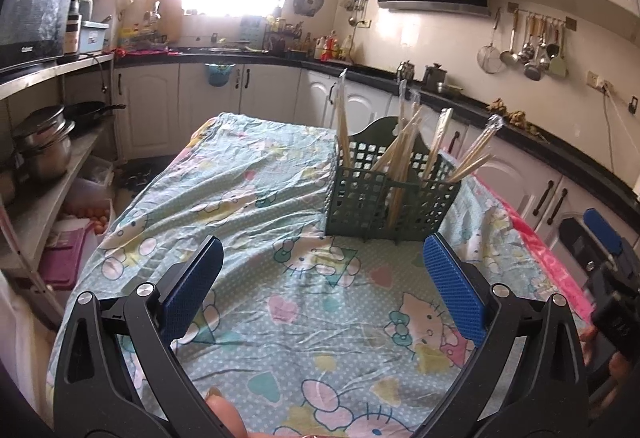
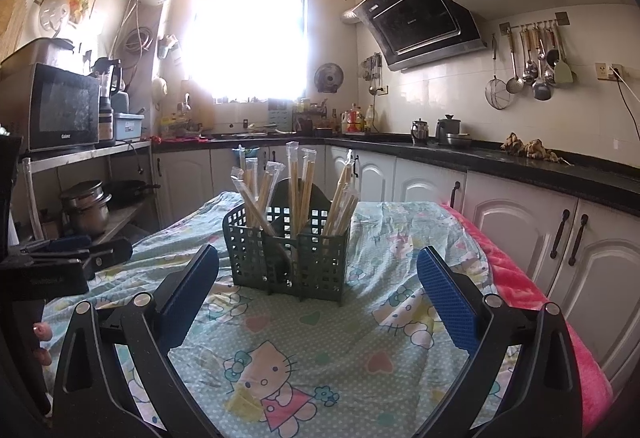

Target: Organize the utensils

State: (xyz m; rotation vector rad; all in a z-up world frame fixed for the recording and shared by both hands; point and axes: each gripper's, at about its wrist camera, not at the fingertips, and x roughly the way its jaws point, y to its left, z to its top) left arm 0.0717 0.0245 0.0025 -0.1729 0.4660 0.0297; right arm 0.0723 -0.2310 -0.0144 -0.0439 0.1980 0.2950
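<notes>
A dark green lattice utensil holder (image 1: 384,197) stands on the table, also in the right wrist view (image 2: 288,258). Several plastic-wrapped pairs of wooden chopsticks (image 1: 404,145) stand upright and leaning in its compartments, also in the right wrist view (image 2: 298,185). My left gripper (image 1: 324,258) is open and empty, a short way in front of the holder and left of it. My right gripper (image 2: 318,266) is open and empty, with the holder straight ahead. Each gripper shows at the edge of the other's view: the right one (image 1: 600,238), the left one (image 2: 80,250).
The table wears a light blue cartoon-cat cloth (image 1: 260,197) with a pink cloth (image 2: 540,286) along its right edge. White cabinets and a black counter (image 2: 520,161) run behind and right. A shelf with pots (image 1: 44,145) and a microwave (image 2: 60,109) stands left.
</notes>
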